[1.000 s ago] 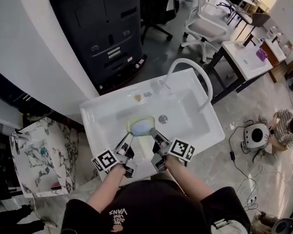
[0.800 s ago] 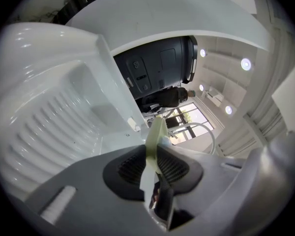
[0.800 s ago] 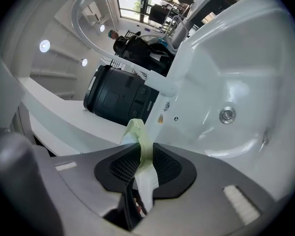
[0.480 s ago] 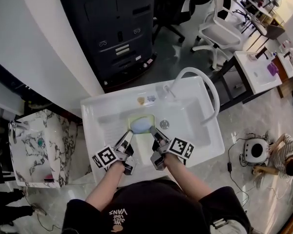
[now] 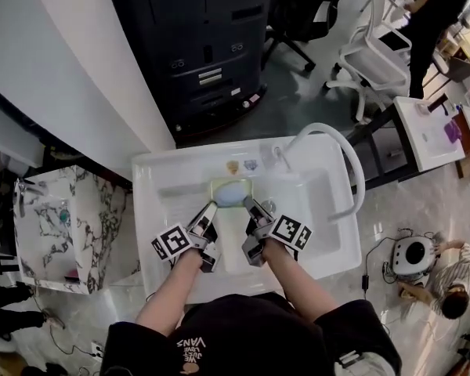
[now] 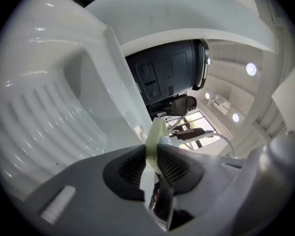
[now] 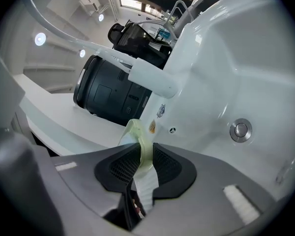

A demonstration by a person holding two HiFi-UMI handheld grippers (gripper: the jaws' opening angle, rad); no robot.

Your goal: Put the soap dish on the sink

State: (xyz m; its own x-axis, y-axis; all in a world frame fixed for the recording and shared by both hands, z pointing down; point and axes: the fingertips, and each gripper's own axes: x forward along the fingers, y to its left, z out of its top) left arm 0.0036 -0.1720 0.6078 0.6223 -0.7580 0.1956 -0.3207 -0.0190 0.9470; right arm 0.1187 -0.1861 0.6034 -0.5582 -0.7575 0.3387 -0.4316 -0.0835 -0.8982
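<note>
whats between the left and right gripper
The green soap dish, one rim pinched by the left gripper, the other by the right gripper; head view shows it.

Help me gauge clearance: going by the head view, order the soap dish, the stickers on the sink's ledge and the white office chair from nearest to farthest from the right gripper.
1. soap dish, pinched by the right gripper itself.
2. stickers, on the sink's back ledge, just beyond.
3. white office chair, on the floor, far upper right.
</note>
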